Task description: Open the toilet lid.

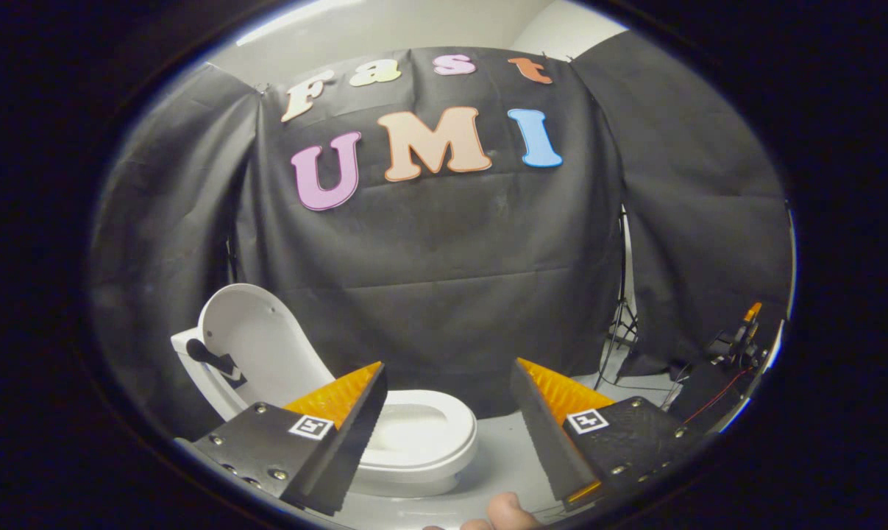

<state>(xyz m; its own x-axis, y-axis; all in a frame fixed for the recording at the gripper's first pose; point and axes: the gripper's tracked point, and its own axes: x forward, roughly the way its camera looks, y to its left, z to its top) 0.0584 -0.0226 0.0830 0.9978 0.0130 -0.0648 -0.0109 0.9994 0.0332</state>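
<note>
A white toilet (421, 449) stands on the pale floor just beyond my left finger. Its lid (263, 353) is raised, leaning back toward the cistern (193, 353), and the seat and bowl opening (414, 427) are uncovered. My gripper (447, 383) is open, with a wide gap between the fingers and nothing held. The left finger partly hides the toilet's near left side. The lid stands apart from the fingers, further back and to the left.
Black cloth walls close the booth behind and on both sides. A tripod stand (620, 324) and a device with wires (738, 350) sit at the right. A person's fingers (506, 511) show just below the gripper.
</note>
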